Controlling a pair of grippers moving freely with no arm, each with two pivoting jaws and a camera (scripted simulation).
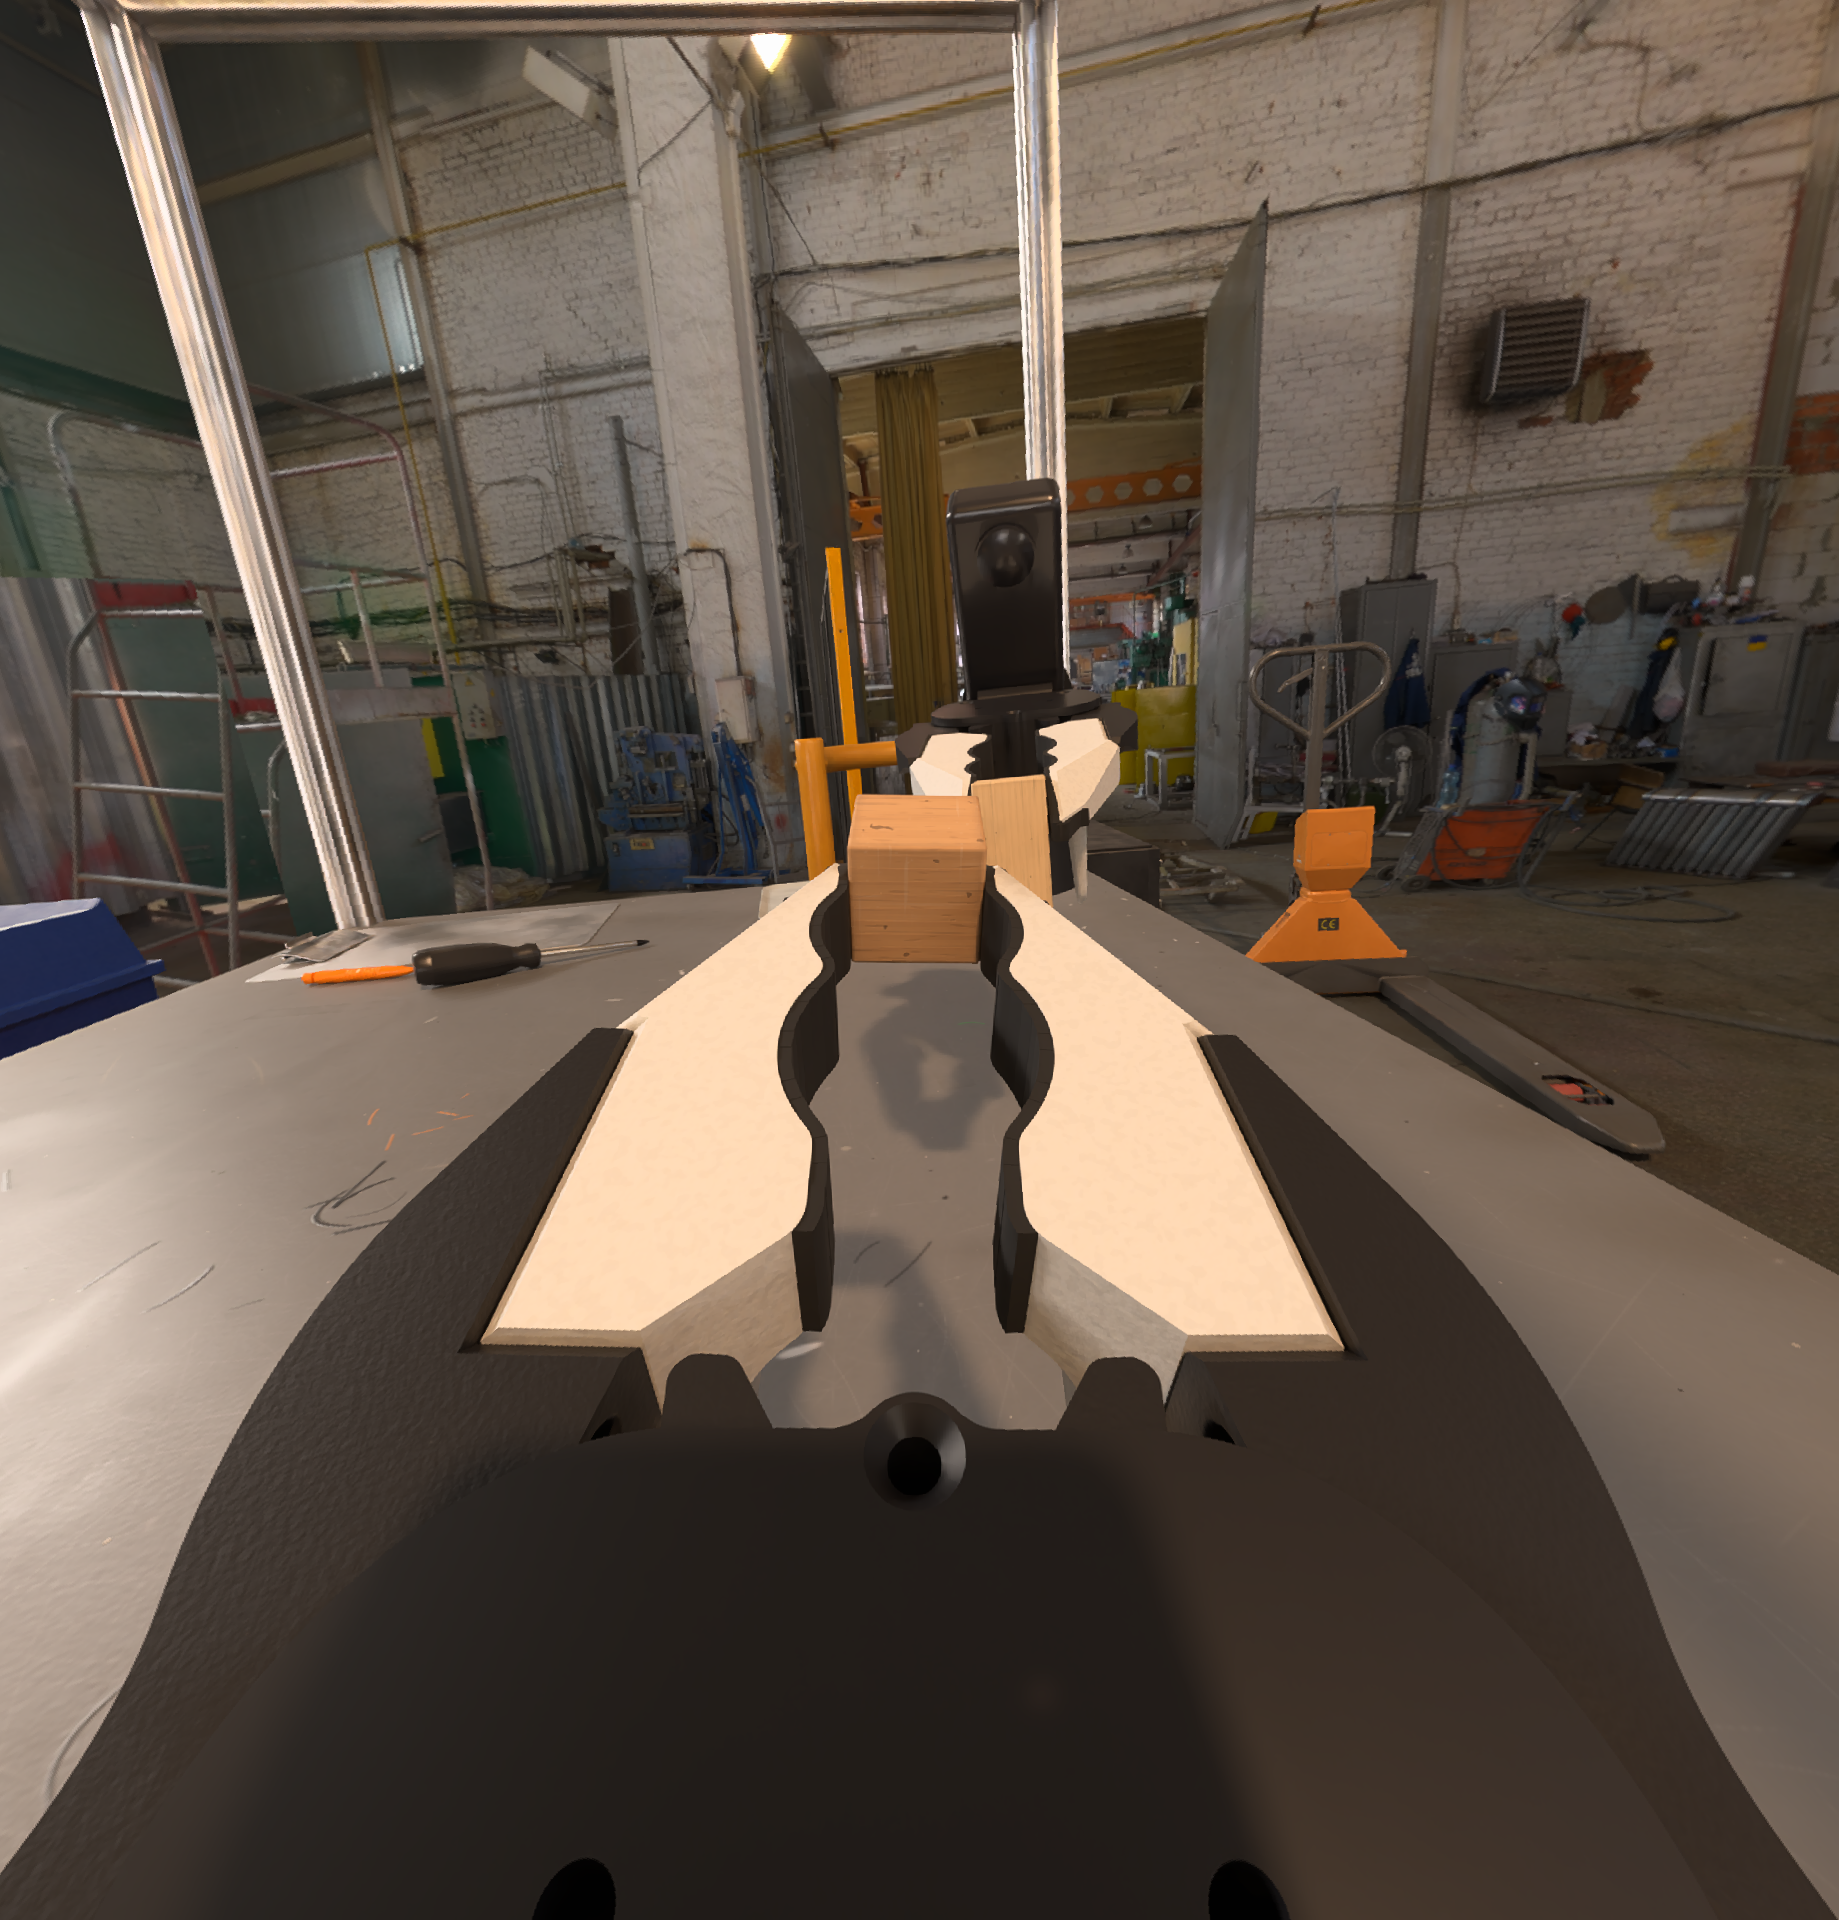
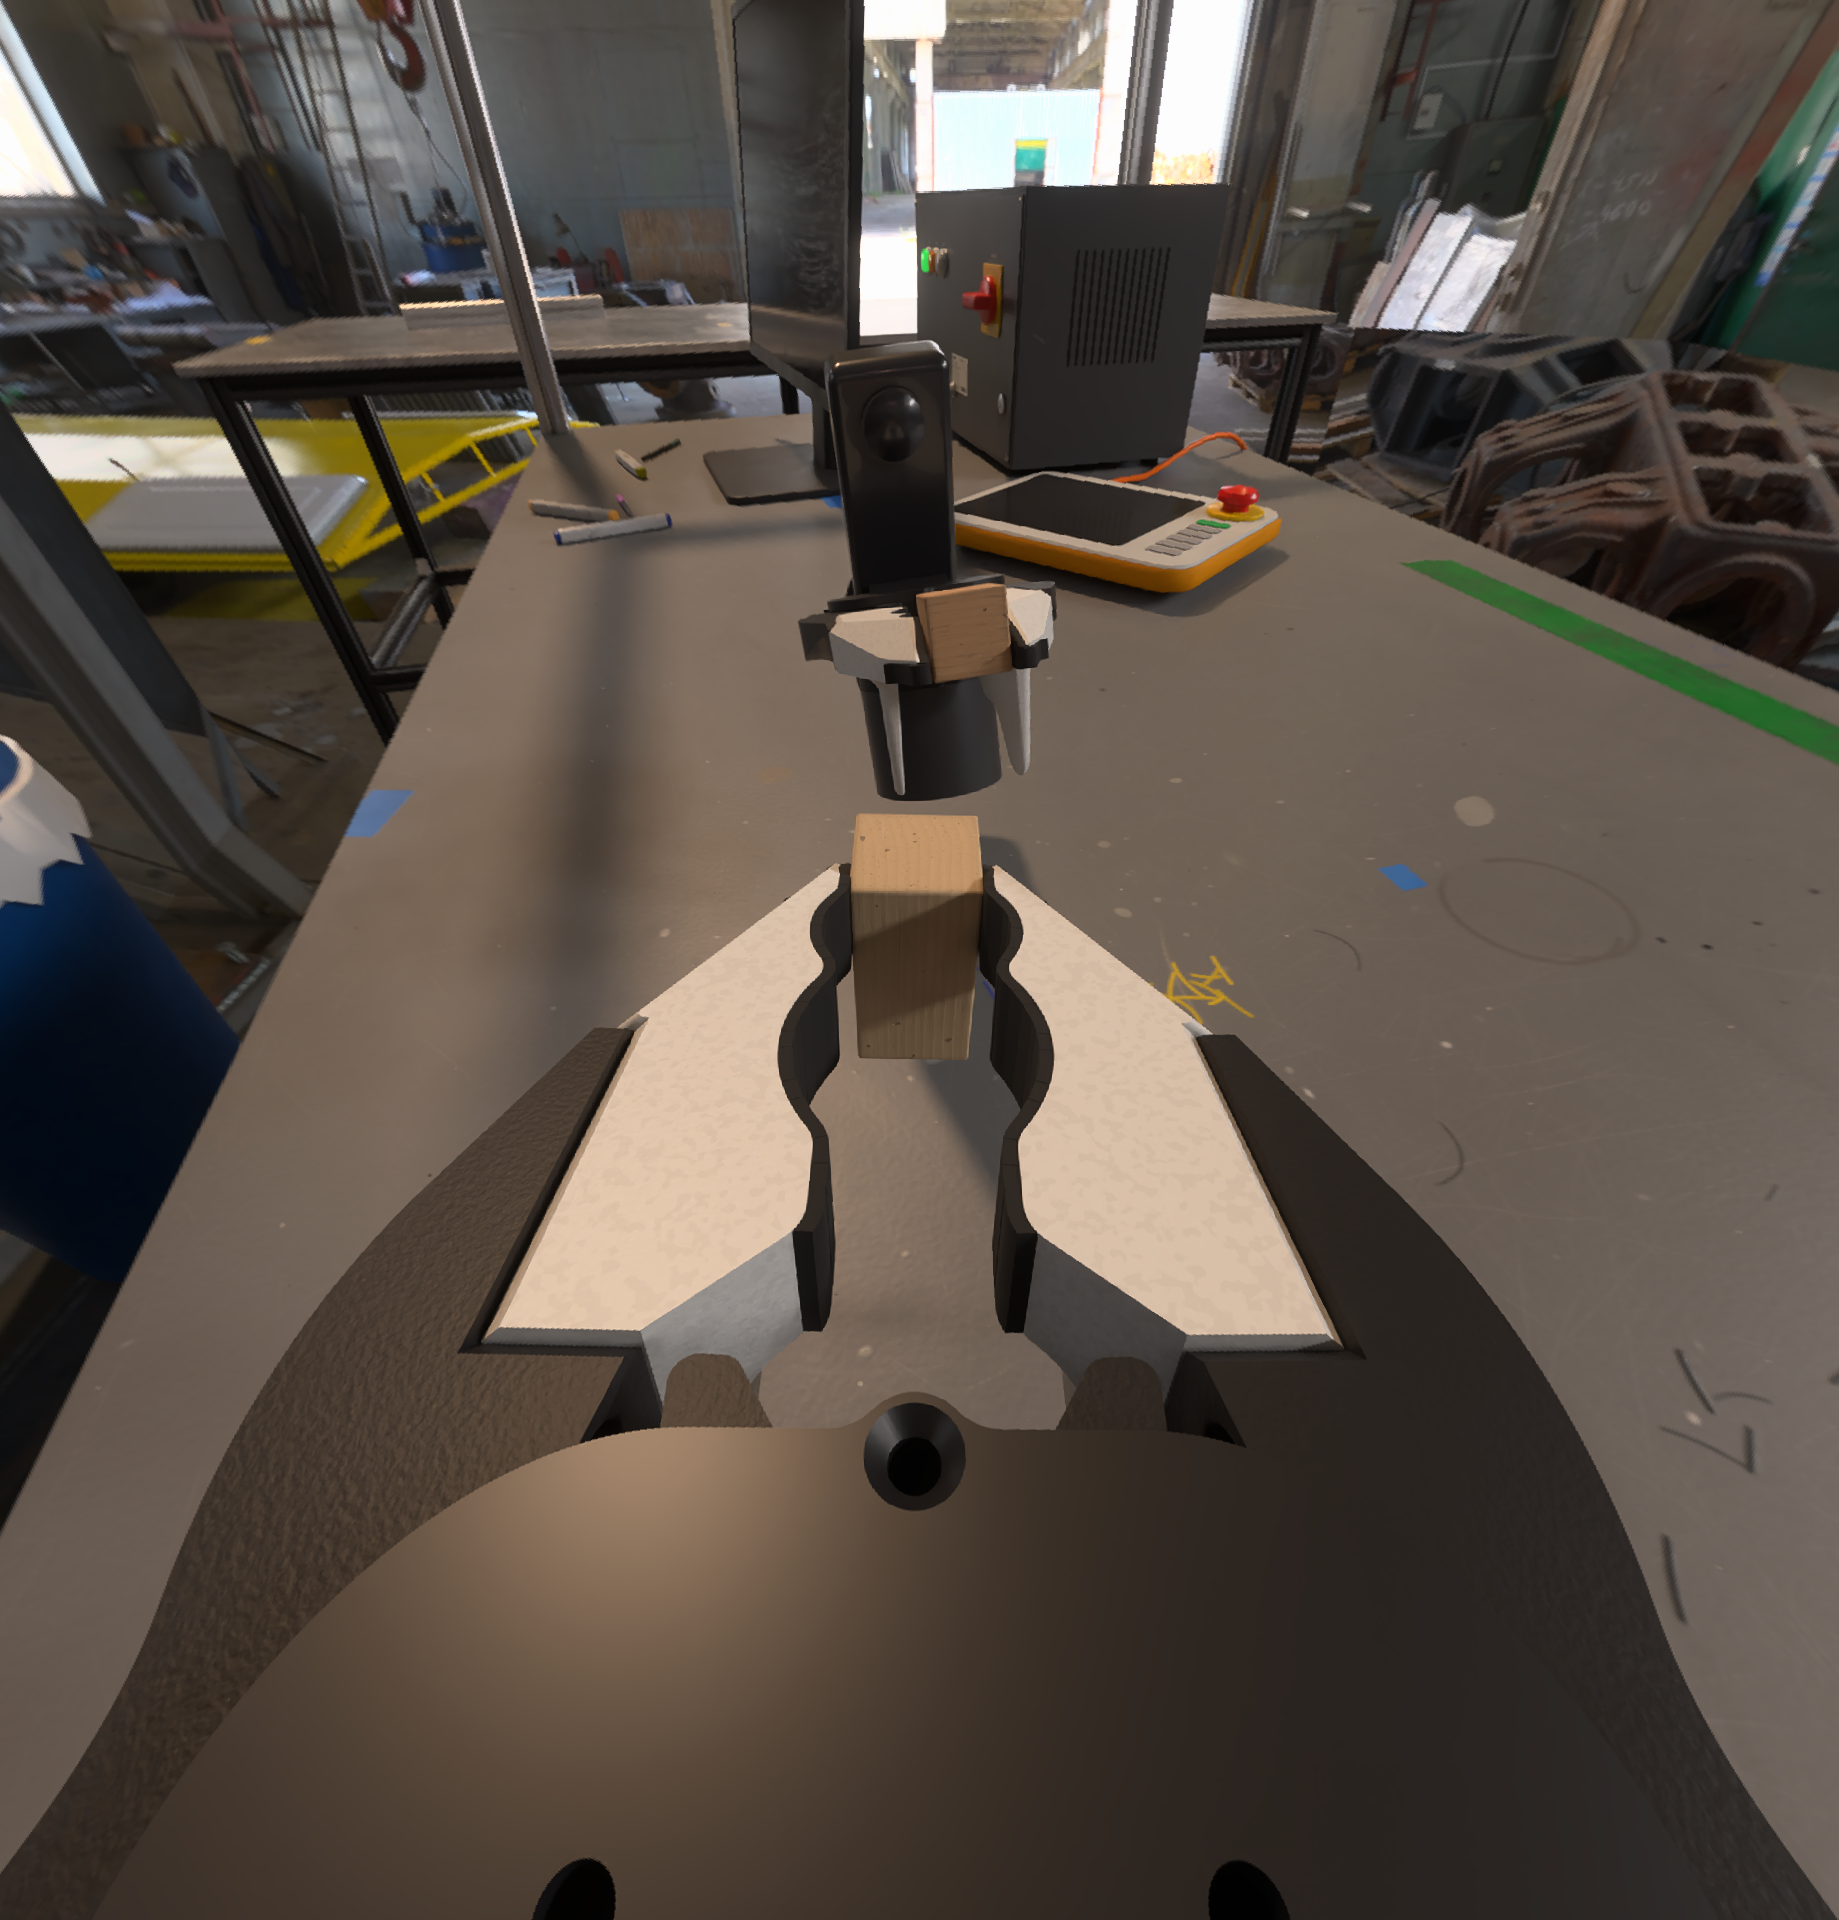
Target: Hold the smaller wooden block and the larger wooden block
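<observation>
My left gripper (image 1: 915, 920) is shut on the smaller wooden block (image 1: 910, 868), a tan cube held at the fingertips above the grey table (image 1: 271, 1143). My right gripper (image 2: 915, 951) is shut on the larger wooden block (image 2: 910, 914), a paler, taller piece, also held off the table (image 2: 1310, 1039). The two grippers face each other, close together. In the left wrist view the right gripper (image 1: 1014, 795) and its pale block (image 1: 1014, 847) show just behind the cube. In the right wrist view the left gripper (image 2: 946, 639) and its cube (image 2: 965, 629) show ahead.
A black-handled screwdriver (image 1: 479, 961), an orange pen (image 1: 359, 975) and a blue bin (image 1: 42, 966) lie to the left. A yellow-edged tablet (image 2: 1112, 525), a grey control box (image 2: 1071, 312), a monitor (image 2: 801, 208) and markers (image 2: 608, 528) stand farther off. A blue barrel (image 2: 63, 997) stands beside the table.
</observation>
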